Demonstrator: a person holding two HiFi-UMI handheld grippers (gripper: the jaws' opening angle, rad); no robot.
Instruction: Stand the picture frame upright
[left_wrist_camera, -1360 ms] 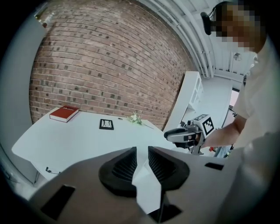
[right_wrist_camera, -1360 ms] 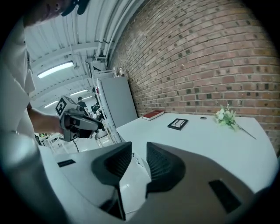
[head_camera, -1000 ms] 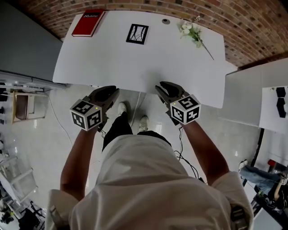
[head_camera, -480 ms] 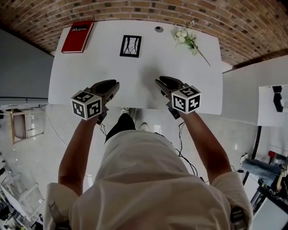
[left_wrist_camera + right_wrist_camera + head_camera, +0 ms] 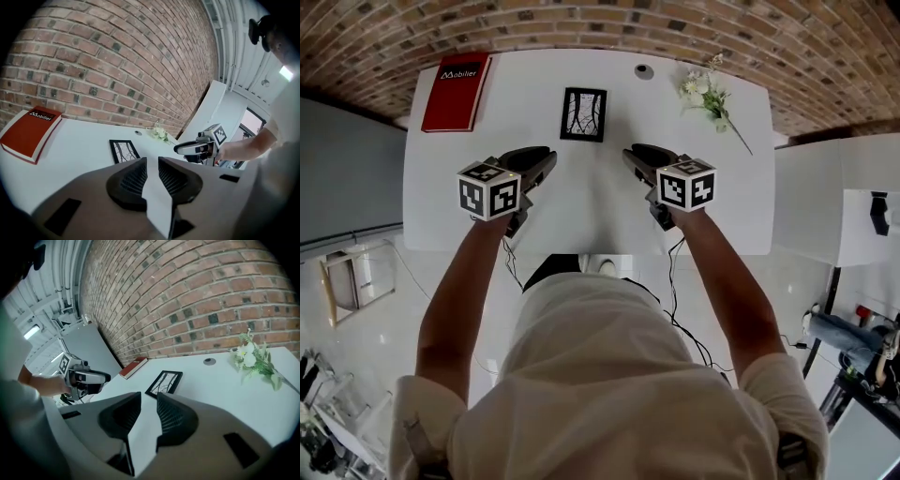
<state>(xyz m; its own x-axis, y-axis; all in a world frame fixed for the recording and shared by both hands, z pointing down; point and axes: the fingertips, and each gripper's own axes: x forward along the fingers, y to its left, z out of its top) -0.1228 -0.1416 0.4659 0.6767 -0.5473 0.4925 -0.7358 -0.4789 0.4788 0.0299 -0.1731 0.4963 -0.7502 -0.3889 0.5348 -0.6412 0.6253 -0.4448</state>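
Red book (image 5: 453, 91) lies flat at the desk's (image 5: 591, 211) far left corner. My left tool (image 5: 151, 161) hangs over the desk, jaws a narrow gap apart and just eased a touch wider, nothing between them. Frame (image 5: 584, 114) lies flat, picture up, near the far edge, ahead of and between my 2 tools, touched by neither. My right tool (image 5: 147, 397): jaws apart too, empty. Flowers (image 5: 710, 94) lie at the far right.

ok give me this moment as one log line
step: pre-grasp | picture frame: flat on table, untouched | left gripper: fingers apart, just opened wider, empty | right gripper: fingers apart, empty
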